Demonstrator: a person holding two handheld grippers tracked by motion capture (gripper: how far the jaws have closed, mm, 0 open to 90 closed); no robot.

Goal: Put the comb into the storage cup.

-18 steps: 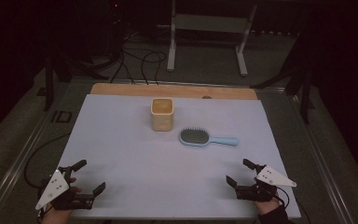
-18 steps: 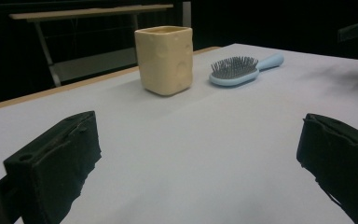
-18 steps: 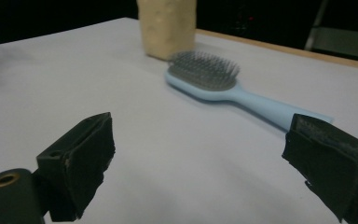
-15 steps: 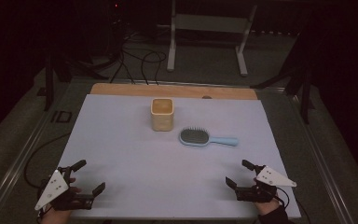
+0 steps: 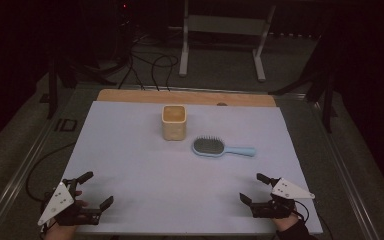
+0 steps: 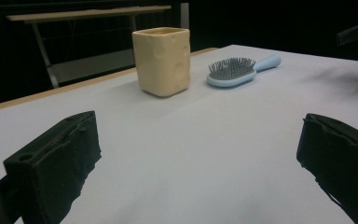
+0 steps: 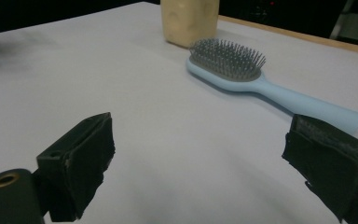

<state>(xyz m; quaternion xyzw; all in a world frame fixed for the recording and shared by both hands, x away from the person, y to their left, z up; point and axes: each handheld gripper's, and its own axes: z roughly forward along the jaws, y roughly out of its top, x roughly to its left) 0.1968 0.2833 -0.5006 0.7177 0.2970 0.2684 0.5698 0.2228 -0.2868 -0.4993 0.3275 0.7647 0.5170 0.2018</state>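
Light-blue plastic hairbrush (image 5: 219,148) with dark bristles lies flat on the pale lilac table cover (image 5: 140,165), bristles up, near the middle of the table and a little to the right. Its handle points to the right side in the high view. Just beside the bristle head, to the left and farther from the person, stands a cream-yellow square cup (image 5: 174,122) with round dents in its walls; cup and brush are close but apart.

Along the far edge of the cover a strip of the wooden tabletop (image 5: 130,95) is seen.

The left gripper (image 5: 91,192) is at the near left corner, the right gripper (image 5: 254,188) at the near right corner, both well apart from the brush. Each has its jaws spread wide and nothing between them.
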